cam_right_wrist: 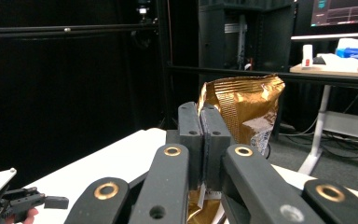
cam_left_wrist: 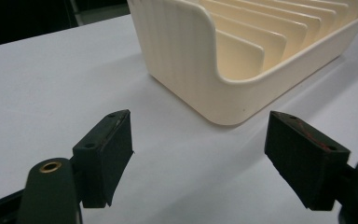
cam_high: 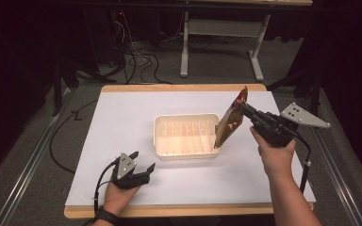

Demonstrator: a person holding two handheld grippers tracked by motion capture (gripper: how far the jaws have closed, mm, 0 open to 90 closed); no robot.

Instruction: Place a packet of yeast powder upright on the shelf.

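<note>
Where the high view looks down on the white bench (cam_high: 122, 117): cream slotted rack (cam_high: 186, 135) at centre; right tool (cam_high: 246, 109) clenched on gold foil bag (cam_high: 231, 120), held tilted over the rack's right end; left tool (cam_high: 141, 161) released, near the front edge.

Left gripper view: jaws spread wide, rack corner (cam_left_wrist: 223, 65) just beyond.

Right gripper view: jaws pressed together on the bag (cam_right_wrist: 247, 109).

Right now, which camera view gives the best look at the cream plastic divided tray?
The high view: the whole cream plastic divided tray shows, dividers and all, beside the gold foil bag. The left gripper view shows one rounded corner up close.
</note>
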